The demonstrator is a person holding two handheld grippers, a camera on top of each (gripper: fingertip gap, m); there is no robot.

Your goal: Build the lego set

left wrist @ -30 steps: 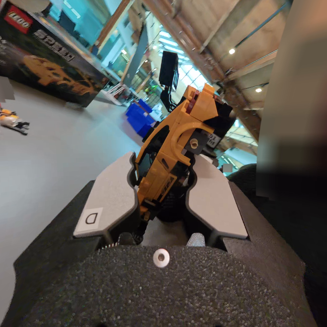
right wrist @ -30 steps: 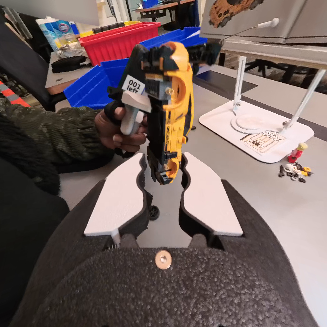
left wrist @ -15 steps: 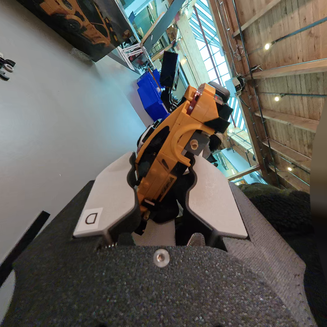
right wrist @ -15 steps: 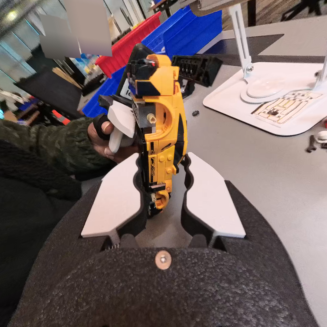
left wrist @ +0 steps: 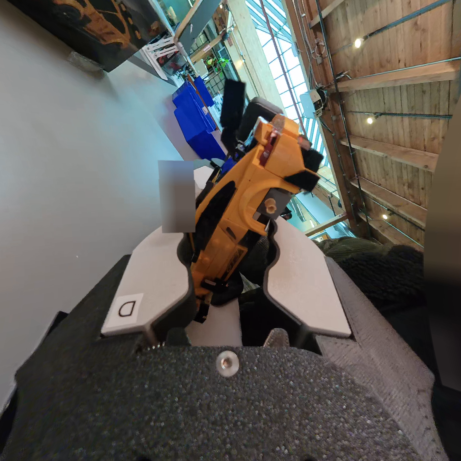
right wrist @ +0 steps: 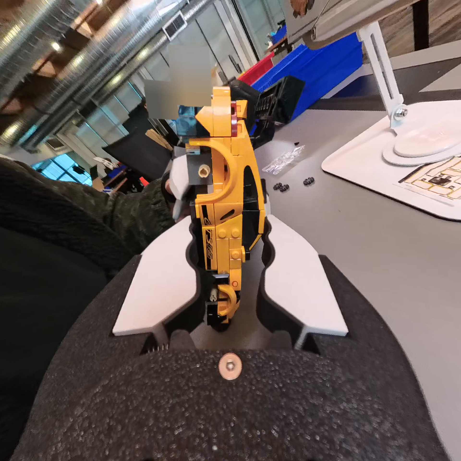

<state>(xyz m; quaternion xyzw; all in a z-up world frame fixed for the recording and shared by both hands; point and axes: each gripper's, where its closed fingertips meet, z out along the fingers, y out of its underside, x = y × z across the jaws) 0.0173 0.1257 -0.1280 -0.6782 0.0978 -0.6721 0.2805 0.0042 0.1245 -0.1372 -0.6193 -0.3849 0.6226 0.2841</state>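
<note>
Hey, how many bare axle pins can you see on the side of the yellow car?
2. On the yellow car, one tan pin sits in the upper wheel arch, another in the lower arch between the right gripper's fingers. The far side is hidden.

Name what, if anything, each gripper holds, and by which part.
The left gripper holds the yellow-and-black brick car across its front half, roof to underside. The right gripper is open around the car, gripping nothing.

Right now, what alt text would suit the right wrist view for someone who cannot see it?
A yellow lego car stands on end between the open white fingers of the right gripper. The left gripper holds it from behind; small black pieces lie on the grey table.
</note>
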